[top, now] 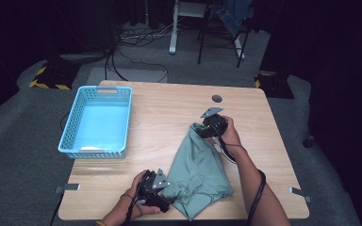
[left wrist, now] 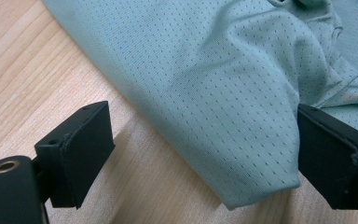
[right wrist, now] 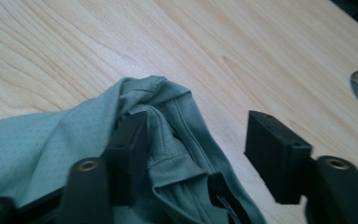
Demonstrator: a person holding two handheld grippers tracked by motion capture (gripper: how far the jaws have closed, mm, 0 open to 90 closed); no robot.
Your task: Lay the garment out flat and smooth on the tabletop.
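A grey-green mesh garment (top: 198, 169) lies bunched on the wooden table (top: 165, 108), running from the middle to the front edge. My right gripper (top: 202, 129) sits at the garment's far tip. In the right gripper view its jaws (right wrist: 198, 123) stand apart: the hemmed cloth (right wrist: 168, 140) rests against the left one, and bare wood shows before the right one. At the garment's near left corner, my left gripper (top: 166, 194) is open. In the left gripper view a rounded fold of the garment (left wrist: 223, 93) lies between the wide jaws (left wrist: 200, 126), which do not pinch it.
A light blue plastic basket (top: 96, 89) stands at the table's left side. A round cable hole (top: 217, 98) is in the tabletop just beyond the right gripper. Chair legs and cables are on the floor behind the table.
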